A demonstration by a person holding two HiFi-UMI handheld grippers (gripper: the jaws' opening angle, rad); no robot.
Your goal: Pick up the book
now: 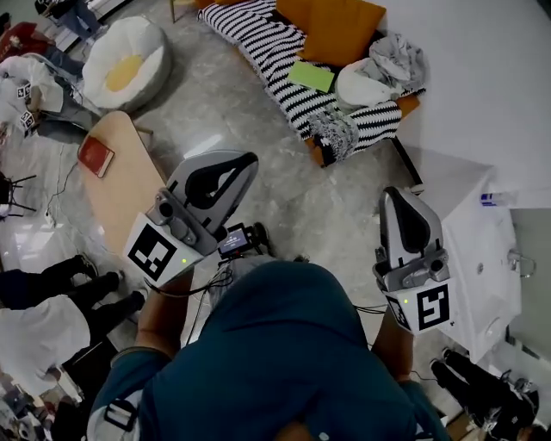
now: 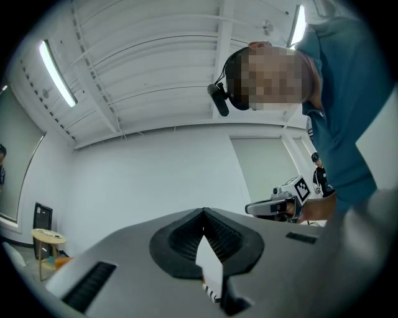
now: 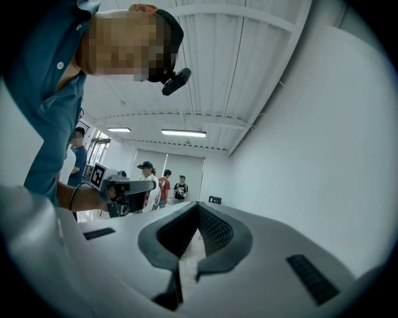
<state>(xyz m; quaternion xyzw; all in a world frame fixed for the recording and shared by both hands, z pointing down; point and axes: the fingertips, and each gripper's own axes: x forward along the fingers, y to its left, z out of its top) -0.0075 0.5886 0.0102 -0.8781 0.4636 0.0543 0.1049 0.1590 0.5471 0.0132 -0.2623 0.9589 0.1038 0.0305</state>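
The left grey two-jaw claw [image 1: 246, 163] was held level in front of the person's teal shirt [image 1: 284, 344], its black ribbed pads drawn together with nothing between them. The right grey two-jaw claw [image 1: 392, 193] was just the same, pads closed on each other and empty. The two claws were well apart, each showing off to the side in the other's view.

The small red hardback book [image 1: 95, 156] lay flat on the pale wooden oval table [image 1: 129, 189], ahead of the left claw and off to its left, clear of its tips and untouched. It was much farther from the right claw.

Farther out ahead, between the lines of the two claws, a flat green rectangular pad [image 1: 312, 76] lay on the black-and-white striped sofa cover [image 1: 267, 43], beside an orange cushion [image 1: 331, 26]. Beyond the table, ahead and left of the left claw, sat a white round beanbag with a yellow centre [image 1: 125, 53]. A white tabletop [image 1: 469, 215] stood just to the right of the right claw.
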